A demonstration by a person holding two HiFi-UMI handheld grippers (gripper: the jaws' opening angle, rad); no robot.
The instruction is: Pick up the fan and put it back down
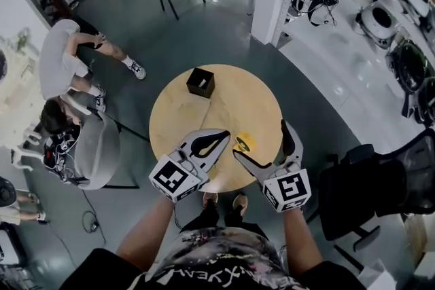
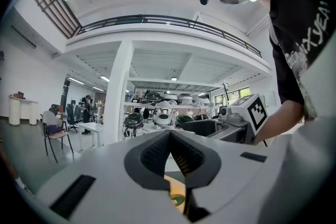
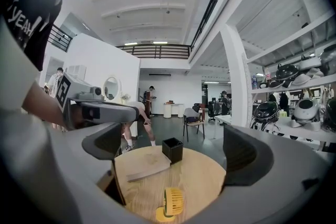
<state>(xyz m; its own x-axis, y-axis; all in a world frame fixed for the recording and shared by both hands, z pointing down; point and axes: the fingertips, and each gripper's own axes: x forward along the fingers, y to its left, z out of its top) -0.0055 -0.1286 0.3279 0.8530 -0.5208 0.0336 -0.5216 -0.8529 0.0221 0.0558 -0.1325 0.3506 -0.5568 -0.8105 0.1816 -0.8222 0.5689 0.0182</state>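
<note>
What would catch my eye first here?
A small yellow desk fan stands on a round pale wooden table. The right gripper, jaws wide apart, hovers near it; the left gripper is shut alongside. A black open box sits near the far edge.

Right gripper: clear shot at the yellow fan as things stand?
Likely yes. The right gripper has its jaws wide apart, and the fan stands on the table just ahead of them with nothing in between. The black box sits farther back.
</note>
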